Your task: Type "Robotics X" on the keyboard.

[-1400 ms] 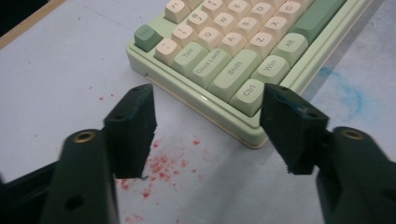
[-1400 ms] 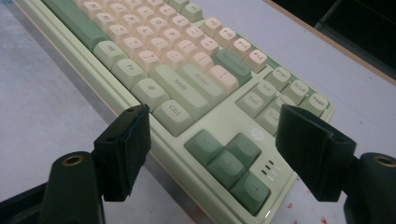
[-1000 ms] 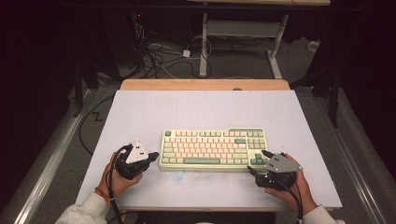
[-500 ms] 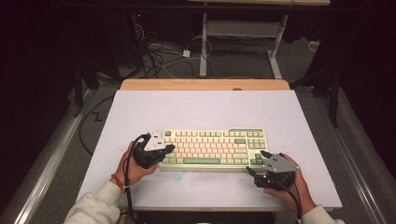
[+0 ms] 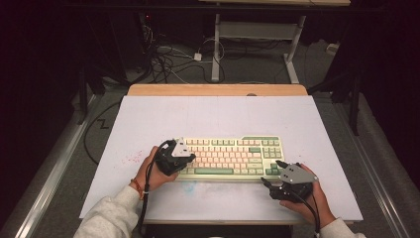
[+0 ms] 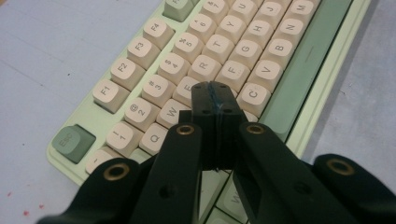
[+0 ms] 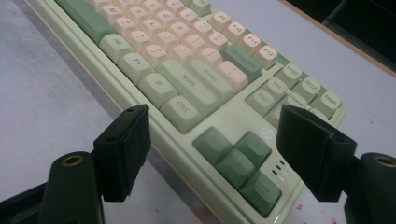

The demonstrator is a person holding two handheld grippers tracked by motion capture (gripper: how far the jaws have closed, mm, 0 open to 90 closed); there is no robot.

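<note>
My left gripper [image 6: 215, 95] hovers pinched shut over the keyboard [image 5: 233, 156] mid-mat, right gripper [image 7: 212, 154] gaping astride its corner: rigid, light, keycaps loose, so grip the case edges.

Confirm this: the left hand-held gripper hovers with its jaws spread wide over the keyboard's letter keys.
Not quite. The left hand-held gripper is over the keyboard's letter keys, but its jaws are pressed together, not spread wide, as the left gripper view shows.
</note>
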